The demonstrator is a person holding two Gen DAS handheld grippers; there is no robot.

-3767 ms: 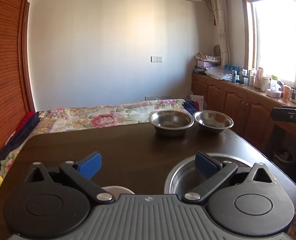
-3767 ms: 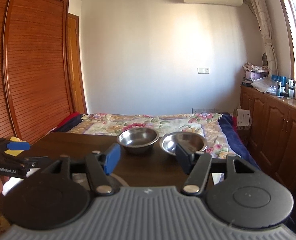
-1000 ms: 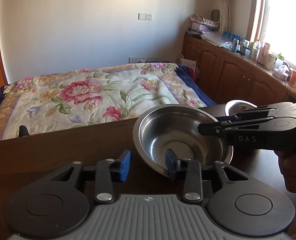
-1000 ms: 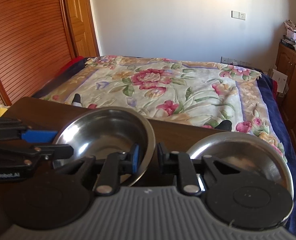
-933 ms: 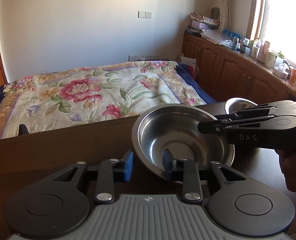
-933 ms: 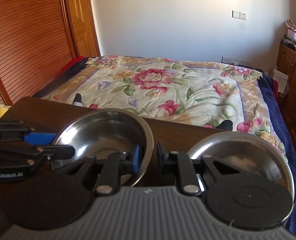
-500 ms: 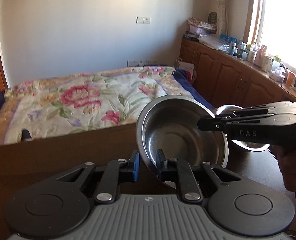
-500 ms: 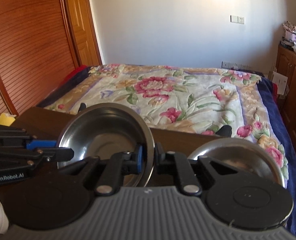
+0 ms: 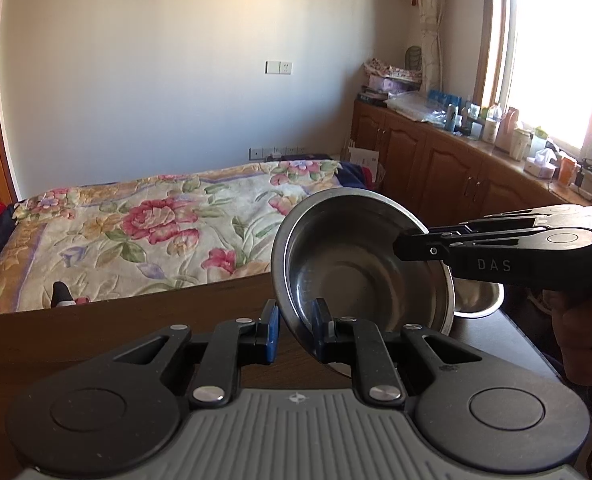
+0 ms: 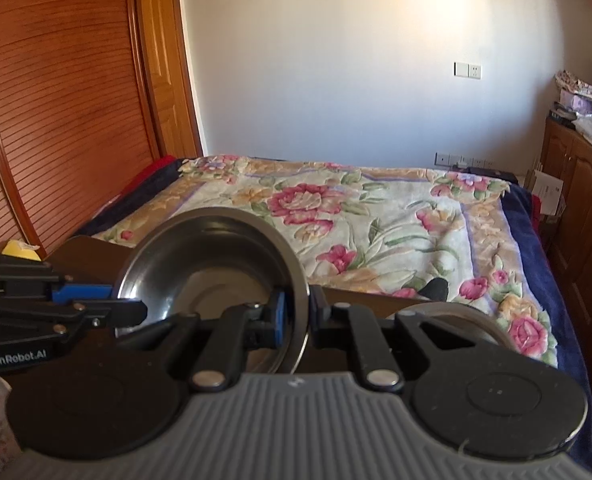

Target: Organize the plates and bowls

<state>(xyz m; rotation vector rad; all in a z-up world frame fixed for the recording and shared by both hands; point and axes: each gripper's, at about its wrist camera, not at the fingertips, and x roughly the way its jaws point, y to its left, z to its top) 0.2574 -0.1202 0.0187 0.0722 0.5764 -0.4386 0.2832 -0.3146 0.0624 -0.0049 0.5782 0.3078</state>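
A steel bowl [image 9: 348,264] hangs tilted above the dark wooden table [image 9: 135,332], its open side turned towards me. My left gripper [image 9: 296,320] is shut on its near rim. My right gripper [image 9: 396,245] pinches the rim on the bowl's right side. In the right wrist view the same bowl [image 10: 215,256] sits between the right gripper's [image 10: 296,312] shut fingers, and the left gripper [image 10: 115,302] holds its left edge. A second steel bowl [image 9: 478,300] rests on the table behind and to the right, half hidden, and shows again as the second bowl [image 10: 468,322] in the right wrist view.
Beyond the table's far edge lies a bed with a floral cover [image 9: 155,220]. Wooden cabinets [image 9: 436,164] with bottles line the right wall under a window. A wooden wardrobe [image 10: 55,120] stands on the left. A yellow object [image 10: 17,249] lies past the table's left corner.
Both grippers closed on the bowl's rim. The bowl then rose off the table and tipped up towards me. The second bowl stayed where it was.
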